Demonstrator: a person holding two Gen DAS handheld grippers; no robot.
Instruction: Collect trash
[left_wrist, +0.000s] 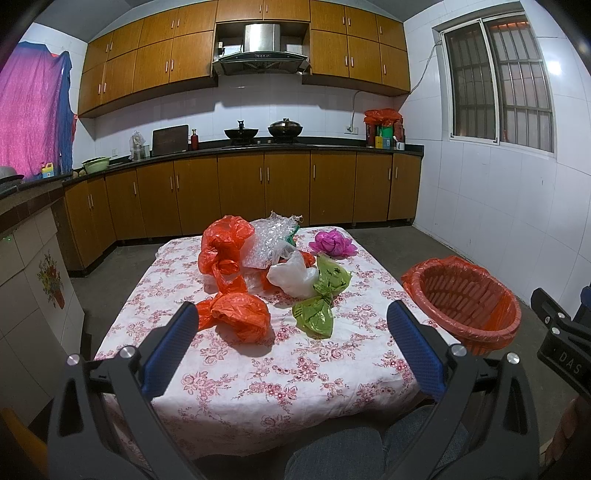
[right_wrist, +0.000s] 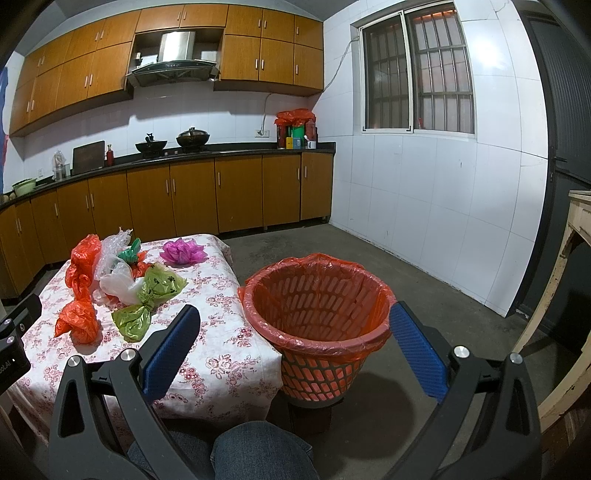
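1. We are at the start: no trash collected, and the lined basket (right_wrist: 317, 314) looks empty.
2. Left gripper (left_wrist: 291, 343) and right gripper (right_wrist: 295, 347): jaws spread wide, holding nothing.
3. The nearest orange bag (left_wrist: 236, 314) lies on the table (left_wrist: 258, 387), ahead of the left jaws, left of centre.
4. Next, we advance and close on it.

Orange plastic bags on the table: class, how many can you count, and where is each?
2. A tall orange bag stands at the pile's far left; a smaller orange bag lies nearest the left gripper. Orange scraps under the white bag may be more.
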